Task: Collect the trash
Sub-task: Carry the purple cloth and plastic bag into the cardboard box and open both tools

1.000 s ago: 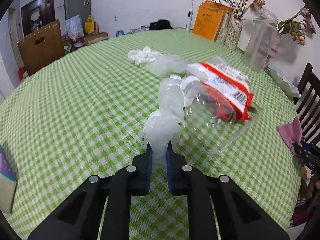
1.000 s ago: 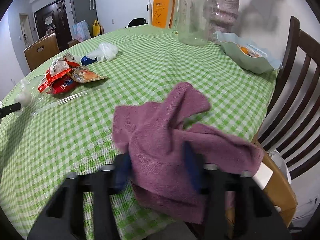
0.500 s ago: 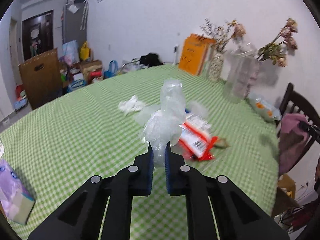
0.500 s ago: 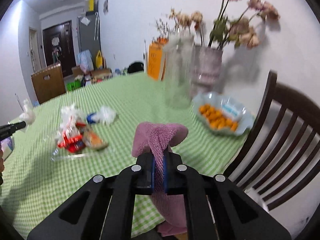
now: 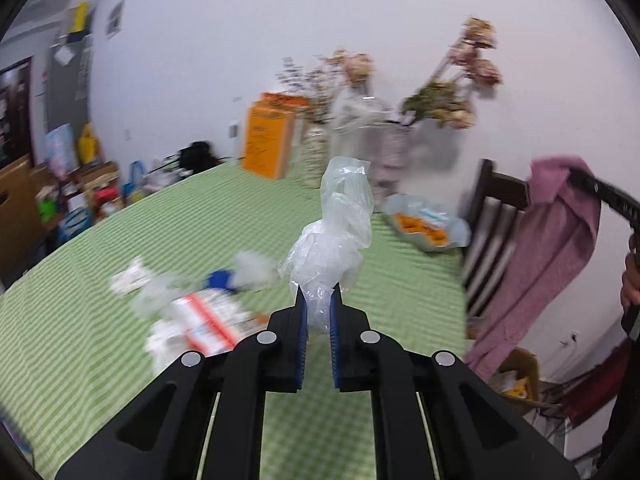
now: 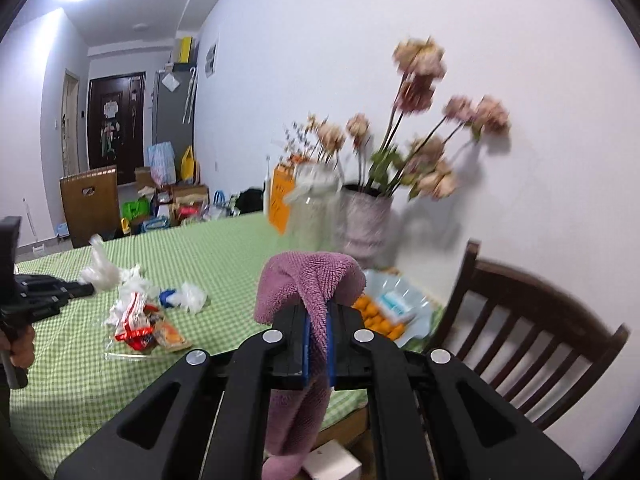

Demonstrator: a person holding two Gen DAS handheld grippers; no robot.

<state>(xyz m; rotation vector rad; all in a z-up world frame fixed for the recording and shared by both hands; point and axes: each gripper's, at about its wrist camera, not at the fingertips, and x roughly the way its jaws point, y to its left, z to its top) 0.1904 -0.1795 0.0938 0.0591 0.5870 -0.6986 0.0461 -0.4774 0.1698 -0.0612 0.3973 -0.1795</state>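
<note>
The left tongs (image 5: 317, 312) are clenched on a crumpled clear plastic bag (image 5: 334, 236), pinched at its lower twisted end between the blue pads, with the rest of the film standing up ahead of the tips and clear of the tabletop (image 5: 168, 216). It looks almost weightless and limp — thin film that will slide out of a loose pinch, so the bunched, thicker neck where the pads sit now is probably the safest hold. Nothing about it seems fragile.

The right tongs (image 6: 317, 316) are clenched on a purple cloth (image 6: 308, 280); its fold humps over the tips and a long tail hangs down below the jaws, past the near edge of the tabletop. It reads as soft and heavier than the bag, unlikely to slip out, though the hanging tail could drag across things.

Beyond both pairs of tongs, the remaining litter lies on the green checked cover toward the middle of the tabletop, well apart from either grip: red-and-white snack wrappers (image 6: 134, 320) on a sheet of clear film, a blue cap (image 6: 168, 296) beside a white plastic wad (image 6: 192, 296), and crumpled tissue (image 6: 136, 280). These should also be light and crinkly — best taken at a bunched fold, not a flat face.

Toward the far right corner stand a dish of orange snacks (image 6: 416, 308) and flower vases (image 6: 368, 220), breakable items to steer around.
</note>
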